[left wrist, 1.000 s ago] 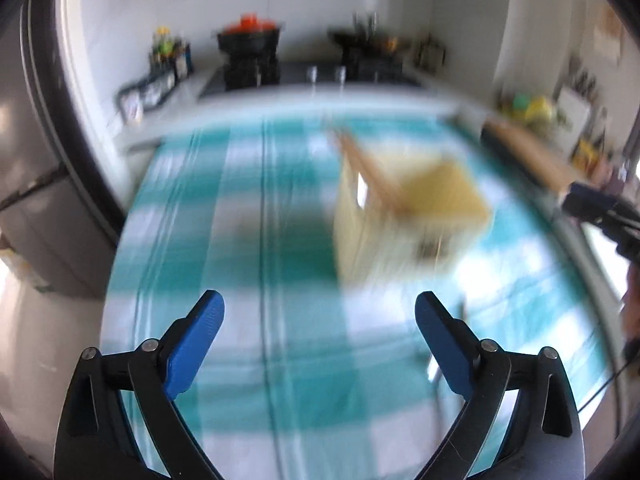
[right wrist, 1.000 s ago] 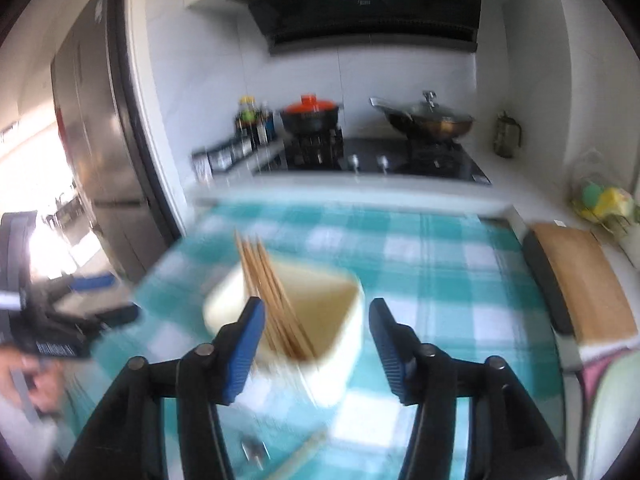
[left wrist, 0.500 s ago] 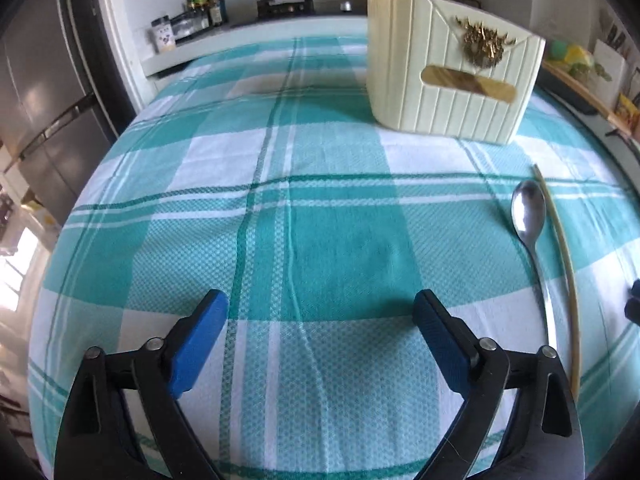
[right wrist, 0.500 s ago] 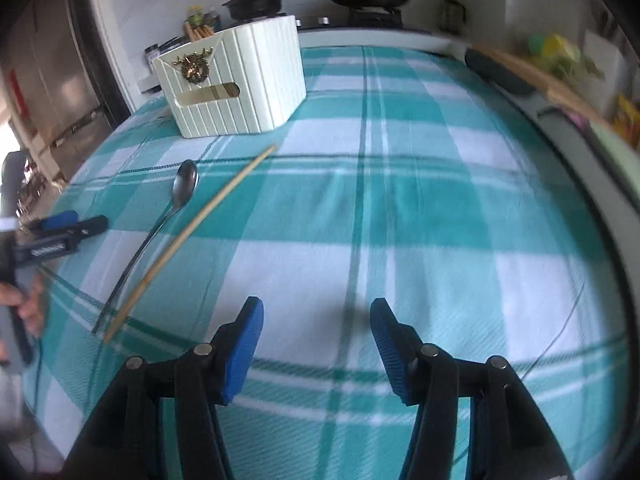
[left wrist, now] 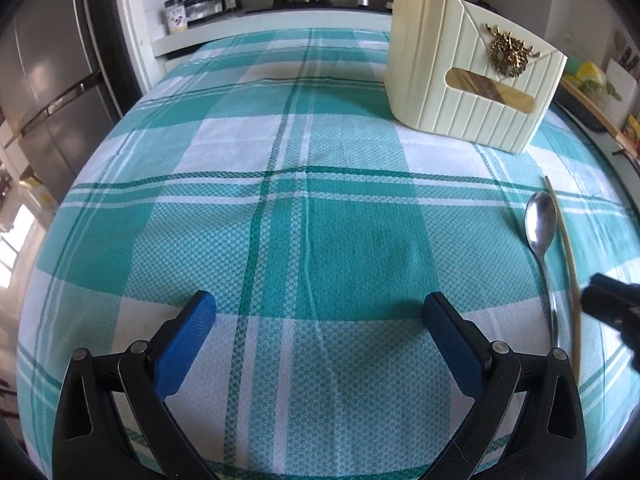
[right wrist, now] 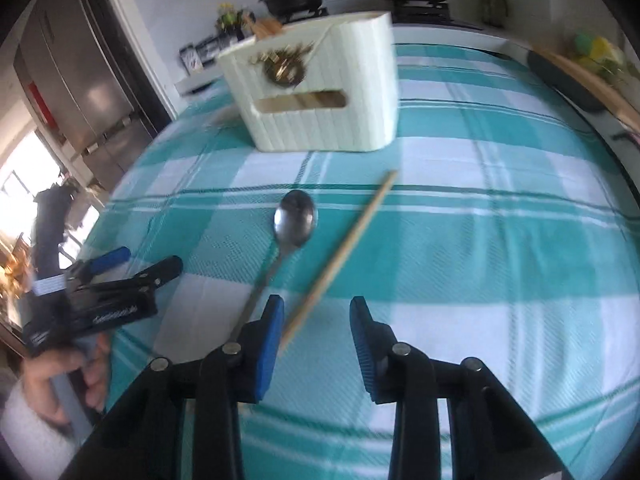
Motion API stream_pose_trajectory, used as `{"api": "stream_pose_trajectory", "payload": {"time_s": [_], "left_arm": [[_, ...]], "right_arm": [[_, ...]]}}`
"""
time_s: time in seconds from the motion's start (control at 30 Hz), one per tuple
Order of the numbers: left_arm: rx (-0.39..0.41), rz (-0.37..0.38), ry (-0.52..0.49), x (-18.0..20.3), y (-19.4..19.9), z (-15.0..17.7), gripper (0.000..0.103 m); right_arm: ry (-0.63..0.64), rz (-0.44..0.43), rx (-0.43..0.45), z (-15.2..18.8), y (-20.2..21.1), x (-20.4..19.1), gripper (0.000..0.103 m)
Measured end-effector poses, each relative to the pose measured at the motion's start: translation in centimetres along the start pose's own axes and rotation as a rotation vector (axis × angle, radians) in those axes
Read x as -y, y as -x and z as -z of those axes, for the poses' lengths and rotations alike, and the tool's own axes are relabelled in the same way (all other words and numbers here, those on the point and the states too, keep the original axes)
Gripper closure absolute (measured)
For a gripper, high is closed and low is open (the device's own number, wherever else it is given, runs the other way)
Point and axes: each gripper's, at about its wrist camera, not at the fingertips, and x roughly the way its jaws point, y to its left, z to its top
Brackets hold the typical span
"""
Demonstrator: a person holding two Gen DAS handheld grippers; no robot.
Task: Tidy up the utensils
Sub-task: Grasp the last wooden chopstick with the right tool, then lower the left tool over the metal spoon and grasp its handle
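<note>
Left wrist view: the left gripper [left wrist: 318,312] stands released over bare tablecloth [left wrist: 240,140]; spoon [left wrist: 541,232] and chopstick [left wrist: 566,264] lie near the table's right edge.

Right wrist view: the right gripper [right wrist: 317,316], jaws just narrowing but clear, should straddle the chopstick's [right wrist: 340,256] near end squarely. That end is blurred, and the holder's [right wrist: 320,92] inside is hidden.

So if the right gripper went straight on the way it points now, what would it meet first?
Most likely the wooden chopstick, whose near end lies between the open jaws of the right gripper, close to the left one. The spoon lies just left of that line. Depth is hard to judge here.
</note>
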Motion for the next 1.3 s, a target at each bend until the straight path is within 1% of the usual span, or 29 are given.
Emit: {"api": "stream_pose_trajectory", "payload": {"time_s": [0.03, 0.07, 0.1, 0.13, 0.23, 0.37, 0.43, 0.5, 0.53, 0.57, 0.6, 0.63, 0.7, 0.8, 0.87, 0.9, 0.93, 0.97, 1.03, 1.07, 1.13, 1.23, 1.3], "left_arm": [[0.000, 0.000, 0.000, 0.0, 0.0, 0.0, 0.000], [0.000, 0.001, 0.001, 0.0, 0.0, 0.0, 0.000], [0.000, 0.000, 0.000, 0.0, 0.0, 0.0, 0.000], [0.000, 0.000, 0.000, 0.0, 0.0, 0.0, 0.000], [0.000, -0.001, 0.000, 0.0, 0.0, 0.0, 0.000], [0.003, -0.003, 0.002, 0.0, 0.1, 0.0, 0.000], [0.006, -0.009, -0.002, 0.3, 0.5, 0.1, 0.002], [0.032, 0.033, -0.006, 1.1, 1.7, 0.4, 0.002], [0.057, 0.083, -0.007, 2.1, 2.7, 0.5, 0.001], [0.065, 0.121, -0.014, 2.9, 3.3, 0.6, 0.001], [0.062, 0.171, -0.039, 4.4, 3.8, 0.5, 0.001], [0.049, 0.201, -0.073, 5.9, 4.0, 0.2, 0.001], [0.025, 0.222, -0.144, 8.9, 3.9, -0.3, 0.001], [0.014, 0.180, -0.216, 12.4, 2.7, -1.3, 0.001], [-0.030, 0.116, -0.214, 13.7, 0.8, -2.2, 0.003], [-0.059, 0.098, -0.192, 13.9, -0.2, -2.6, 0.009], [-0.087, 0.084, -0.166, 13.8, -1.1, -2.9, 0.010], [-0.076, 0.089, -0.135, 13.5, -1.2, -3.1, 0.010], [-0.076, 0.046, -0.089, 12.7, -1.4, -3.4, 0.011], [-0.075, 0.041, -0.076, 12.3, -1.4, -3.3, 0.011], [-0.070, 0.030, -0.072, 11.6, -1.3, -3.1, 0.011], [-0.072, 0.038, -0.063, 9.7, -0.7, -2.4, 0.010], [-0.074, 0.042, -0.057, 9.2, -0.6, -2.1, 0.012]], "right_arm": [[0.013, 0.010, -0.024, -0.1, -0.7, -0.3, 0.068], [0.031, 0.026, -0.016, 0.0, -0.9, -0.4, 0.072], [0.057, 0.059, -0.005, 0.0, -0.8, -0.6, 0.086], [0.071, 0.081, -0.008, 0.1, -0.7, -0.6, 0.089], [0.020, 0.085, -0.009, 0.4, 0.0, 1.4, 0.093], [-0.023, 0.184, 0.015, 1.6, 1.7, 5.1, 0.094], [-0.017, 0.242, 0.028, 2.3, 2.3, 6.4, 0.094], [0.006, 0.283, 0.041, 3.2, 3.0, 7.4, 0.094], [0.014, 0.291, 0.049, 3.6, 3.4, 7.8, 0.094], [0.020, 0.293, 0.059, 4.0, 3.7, 7.9, 0.091], [0.024, 0.295, 0.069, 4.3, 3.9, 8.1, 0.090], [0.027, 0.299, 0.079, 4.6, 4.1, 8.1, 0.090], [0.032, 0.306, 0.089, 4.7, 4.2, 8.0, 0.090], [0.031, 0.306, 0.095, 4.5, 4.1, 8.0, 0.090], [0.019, 0.290, 0.101, 4.6, 4.2, 8.6, 0.090], [0.014, 0.284, 0.103, 4.7, 4.3, 8.7, 0.090], [0.012, 0.282, 0.104, 4.6, 4.1, 8.8, 0.090], [0.012, 0.281, 0.105, 4.7, 4.1, 8.8, 0.090], [0.013, 0.281, 0.106, 4.7, 4.1, 8.8, 0.090], [0.012, 0.279, 0.107, 4.7, 4.1, 8.8, 0.090], [0.006, 0.274, 0.108, 4.7, 4.1, 8.8, 0.090], [-0.002, 0.270, 0.109, 4.7, 4.1, 8.8, 0.090], [0.001, 0.274, 0.109, 4.8, 4.1, 8.8, 0.090]]}}
